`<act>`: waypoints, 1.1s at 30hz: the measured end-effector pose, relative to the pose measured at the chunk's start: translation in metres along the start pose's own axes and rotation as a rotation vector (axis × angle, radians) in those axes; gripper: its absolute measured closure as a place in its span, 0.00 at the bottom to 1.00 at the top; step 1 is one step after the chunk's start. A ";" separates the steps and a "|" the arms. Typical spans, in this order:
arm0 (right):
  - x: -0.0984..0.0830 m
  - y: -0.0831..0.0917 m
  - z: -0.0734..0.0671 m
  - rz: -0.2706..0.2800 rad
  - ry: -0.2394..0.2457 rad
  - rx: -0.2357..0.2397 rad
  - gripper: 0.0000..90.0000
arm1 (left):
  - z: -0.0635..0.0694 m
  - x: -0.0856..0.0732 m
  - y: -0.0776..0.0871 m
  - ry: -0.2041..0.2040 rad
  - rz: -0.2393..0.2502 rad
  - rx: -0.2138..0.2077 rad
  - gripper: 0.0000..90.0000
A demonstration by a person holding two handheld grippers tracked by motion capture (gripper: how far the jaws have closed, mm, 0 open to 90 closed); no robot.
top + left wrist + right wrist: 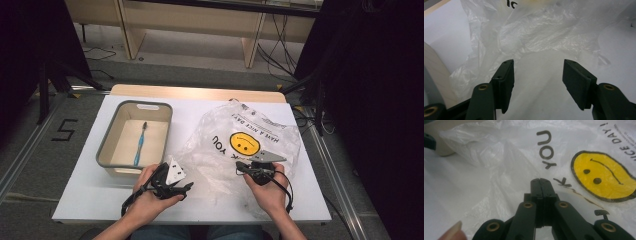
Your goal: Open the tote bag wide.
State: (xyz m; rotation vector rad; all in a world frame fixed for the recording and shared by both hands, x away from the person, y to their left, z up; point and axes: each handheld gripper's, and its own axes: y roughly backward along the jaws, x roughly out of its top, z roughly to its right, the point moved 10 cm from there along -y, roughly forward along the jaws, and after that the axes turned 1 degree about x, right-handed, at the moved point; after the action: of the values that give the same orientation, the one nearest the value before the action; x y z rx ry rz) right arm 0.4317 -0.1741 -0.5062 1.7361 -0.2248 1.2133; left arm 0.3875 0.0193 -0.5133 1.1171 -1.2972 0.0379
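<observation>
On the white table, left tool [537, 83] apart by plastic bag [240, 127], right tool [540, 185] pinching its film.

From above our side of the desk [90, 145], we are looking forward and down over its whole top, with the floor and wooden furniture lying beyond. Riding low on the left hand-held gripper [537, 75], we are peering along its jaws from very near at the crumpled clear plastic bag [544, 32], the desk showing at the left edge. On the right hand-held gripper [541, 185] we are facing that same bag close up, so all three views are sharing it.
</observation>
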 end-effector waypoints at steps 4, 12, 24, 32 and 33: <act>0.010 0.006 0.001 0.040 0.020 -0.022 1.00 | 0.004 0.001 -0.004 -0.008 -0.004 -0.008 0.48; 0.030 0.015 0.004 0.128 0.052 -0.073 1.00 | 0.005 0.024 -0.012 -0.008 0.040 0.007 0.57; 0.042 0.022 0.006 0.186 0.073 -0.107 1.00 | -0.005 0.074 -0.044 -0.074 0.060 0.087 0.66; 0.042 0.024 0.004 0.186 0.078 -0.096 1.00 | -0.017 0.100 -0.073 -0.177 0.058 0.158 0.44; 0.043 0.025 0.004 0.191 0.079 -0.095 1.00 | -0.017 0.100 -0.073 -0.177 0.058 0.158 0.48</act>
State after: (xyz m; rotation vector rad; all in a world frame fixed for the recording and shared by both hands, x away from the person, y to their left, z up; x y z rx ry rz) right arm 0.4397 -0.1749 -0.4568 1.6096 -0.4022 1.3836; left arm 0.4773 -0.0611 -0.4794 1.2384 -1.5056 0.0872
